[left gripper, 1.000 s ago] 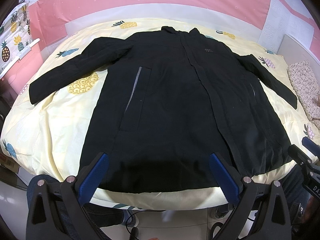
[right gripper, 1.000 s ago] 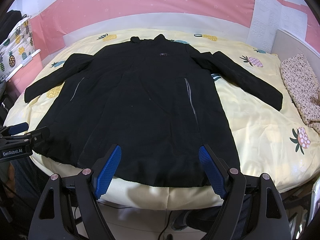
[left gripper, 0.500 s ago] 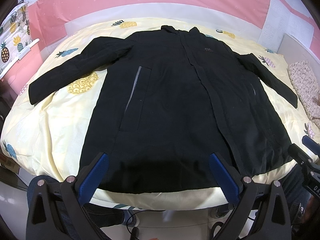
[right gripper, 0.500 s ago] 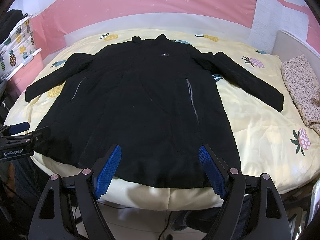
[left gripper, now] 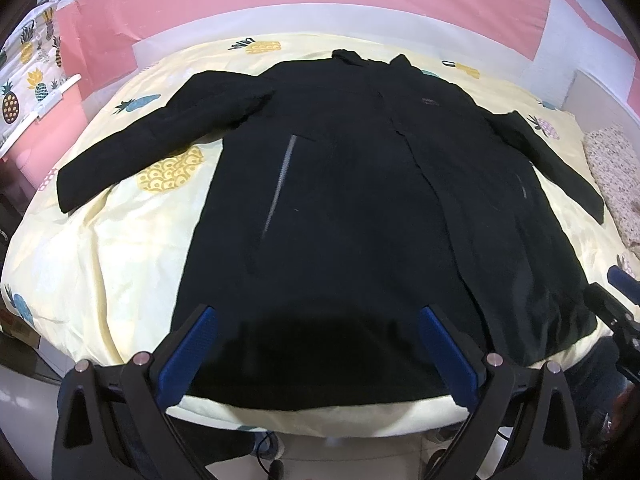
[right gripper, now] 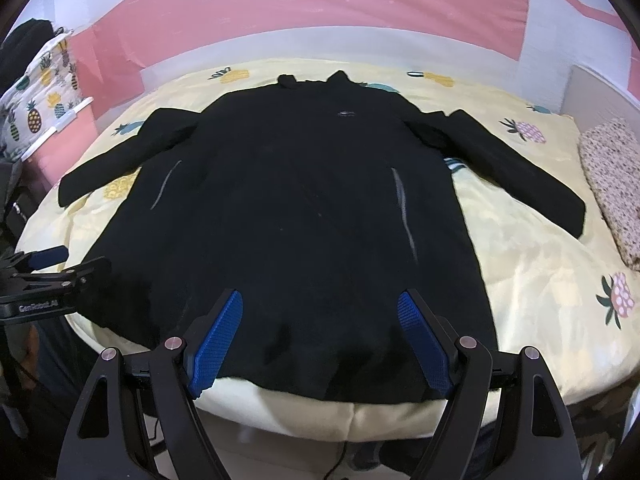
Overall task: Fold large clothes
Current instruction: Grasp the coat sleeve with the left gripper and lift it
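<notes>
Nothing much has moved since the earlier frames: both grippers are still hovering at the coat's hem, and the coat is lying just as it was.

Jaws of the left gripper (left gripper: 318,322) are standing wide apart with nothing between them, its blue pads (left gripper: 188,354) hanging over the hem on the coat's left half. Jaws of the right gripper (right gripper: 320,308) are likewise spread wide and gripping nothing, its pads (right gripper: 424,344) hanging over the hem nearer the coat's right half. Whether either one is touching the cloth, I cannot tell.

The coat (left gripper: 352,208) is lying front up and spread flat across the bed (left gripper: 100,248), collar at the far side, hem reaching the near edge. Both sleeves are stretching outward and down from the shoulders. Grey zip lines are showing on each front panel, and a small logo is sitting on the chest.

Beyond the coat's right sleeve, a speckled cloth (right gripper: 612,184) is lying along the bed's edge. Behind the collar, a pink wall (right gripper: 320,4) is rising. Beyond the left sleeve, a pineapple-print fabric (right gripper: 36,112) is hanging beside the bed. Below the hem, dark cables are trailing on the pale floor.

No container is showing, and nothing is lying on the coat.
</notes>
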{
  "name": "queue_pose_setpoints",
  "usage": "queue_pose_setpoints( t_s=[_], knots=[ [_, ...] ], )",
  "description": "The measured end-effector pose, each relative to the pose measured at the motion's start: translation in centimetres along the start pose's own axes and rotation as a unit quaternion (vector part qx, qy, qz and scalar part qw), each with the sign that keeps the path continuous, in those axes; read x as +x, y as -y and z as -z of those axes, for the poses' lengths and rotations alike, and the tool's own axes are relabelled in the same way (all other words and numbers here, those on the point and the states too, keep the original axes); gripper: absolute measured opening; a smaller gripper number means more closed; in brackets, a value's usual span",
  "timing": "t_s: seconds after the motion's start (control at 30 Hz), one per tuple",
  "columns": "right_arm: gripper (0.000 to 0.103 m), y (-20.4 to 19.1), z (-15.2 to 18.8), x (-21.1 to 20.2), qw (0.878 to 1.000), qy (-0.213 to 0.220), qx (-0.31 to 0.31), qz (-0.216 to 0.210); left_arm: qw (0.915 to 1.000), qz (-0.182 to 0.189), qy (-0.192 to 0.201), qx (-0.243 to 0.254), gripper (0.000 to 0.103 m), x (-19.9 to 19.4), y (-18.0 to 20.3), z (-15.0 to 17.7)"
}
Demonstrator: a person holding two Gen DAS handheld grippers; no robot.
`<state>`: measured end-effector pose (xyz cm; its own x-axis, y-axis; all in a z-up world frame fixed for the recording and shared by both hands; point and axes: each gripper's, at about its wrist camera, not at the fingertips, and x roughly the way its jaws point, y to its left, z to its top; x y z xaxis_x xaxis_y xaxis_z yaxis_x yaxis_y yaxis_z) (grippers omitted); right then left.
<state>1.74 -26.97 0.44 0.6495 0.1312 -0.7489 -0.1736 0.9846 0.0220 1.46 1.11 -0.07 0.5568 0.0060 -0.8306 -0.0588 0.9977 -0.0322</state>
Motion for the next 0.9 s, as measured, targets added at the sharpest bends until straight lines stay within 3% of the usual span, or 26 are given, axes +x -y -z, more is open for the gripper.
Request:
queue_pose_setpoints(
  t_s=[0.33, 0.53, 0.9],
  knots=[
    [0.08, -1.4, -2.2, 2.5, 1.0, -0.004, -0.02, -0.016, 0.9993, -0.021, 0.008, -0.029, 0.102, 2.2, -4.0, -2.1],
    [0.08, -2.4, -4.0, 4.6, 0.999, -0.005, -0.028, -0.029, 0.9961, -0.015, 0.001, -0.086, 0.1, 4.6, -8.0, -3.9],
    [0.08, -4.5, -6.9, 8.4, 0.997, -0.015, -0.052, -0.049, 0.9858, -0.054, 0.008, -0.159, 0.096, 8.8, -16.0, -6.9]
  ],
)
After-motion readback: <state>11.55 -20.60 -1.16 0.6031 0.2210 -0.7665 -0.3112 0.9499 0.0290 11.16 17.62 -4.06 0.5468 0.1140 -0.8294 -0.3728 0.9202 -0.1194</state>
